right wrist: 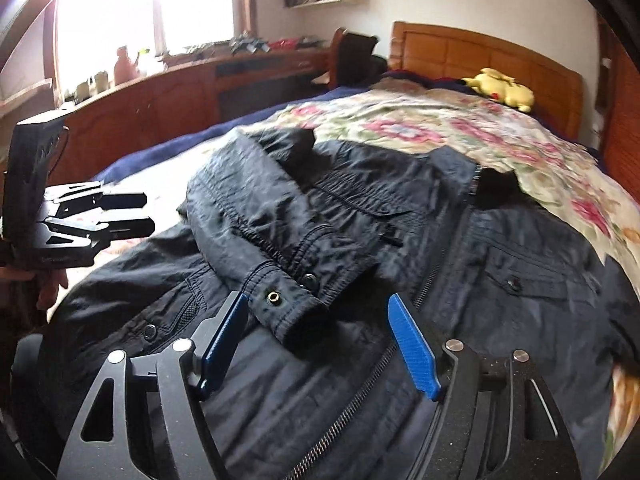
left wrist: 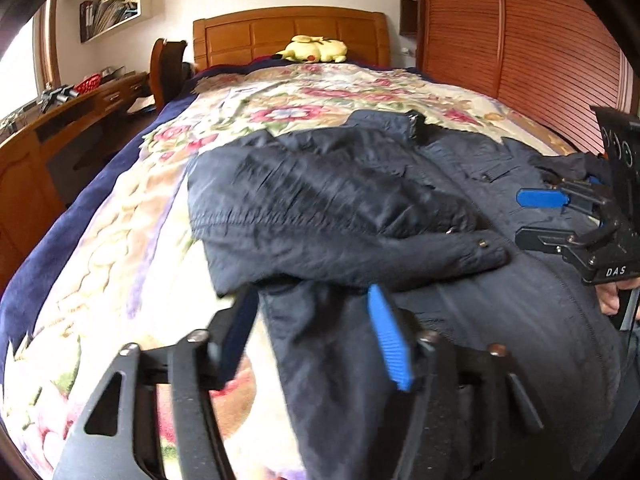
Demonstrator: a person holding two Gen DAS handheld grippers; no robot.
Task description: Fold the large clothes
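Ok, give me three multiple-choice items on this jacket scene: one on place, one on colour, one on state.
1. Where does the yellow plush toy lie?
A. on the desk
B. by the headboard
C. on the jacket

2. What colour is the jacket?
A. dark navy
B. red
C. white

3. How are both grippers?
A. both open
B. both shut
C. one shut on the sleeve

Answers: 1 B, it rests at the bed's head. 2 A, dark navy cloth. 3 A, the left gripper and right gripper stand spread, gripping nothing.

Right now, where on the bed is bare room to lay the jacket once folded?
Free: the floral quilt between the jacket collar and the yellow plush toy, and the strip between the jacket and the desk. Crowded: the near part, under jacket, sleeve and both grippers.
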